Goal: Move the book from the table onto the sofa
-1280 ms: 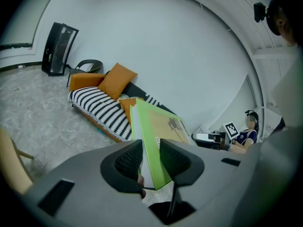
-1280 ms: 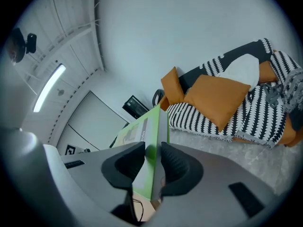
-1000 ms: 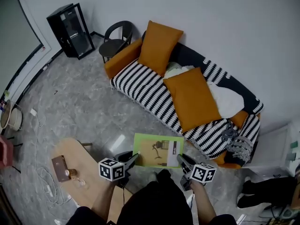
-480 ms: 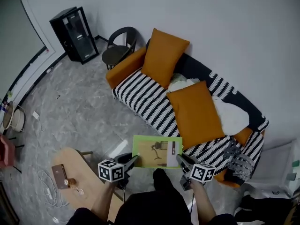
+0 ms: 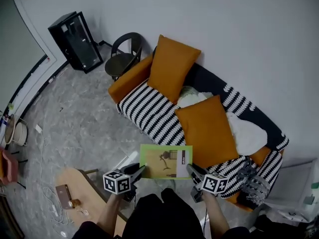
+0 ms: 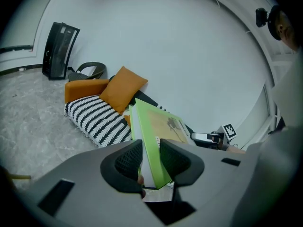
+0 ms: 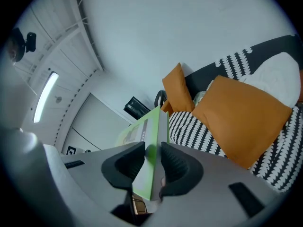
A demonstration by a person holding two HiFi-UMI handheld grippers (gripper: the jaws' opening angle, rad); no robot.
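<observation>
We hold the green book (image 5: 166, 162) flat in the air between both grippers, left gripper (image 5: 141, 170) clamped on its left edge, right gripper (image 5: 191, 169) clamped on its right edge, book just short of the striped sofa (image 5: 149, 109), wooden table (image 5: 94, 198) beside our left arm.

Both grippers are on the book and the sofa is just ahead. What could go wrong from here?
1. The left gripper and right gripper pinch the book only at its near corners. The far end hangs free, so it may sag or slip if the hands drift apart.
2. The nearest part of the sofa lies under an orange cushion that seems to slope; a book laid there could slide off.
</observation>
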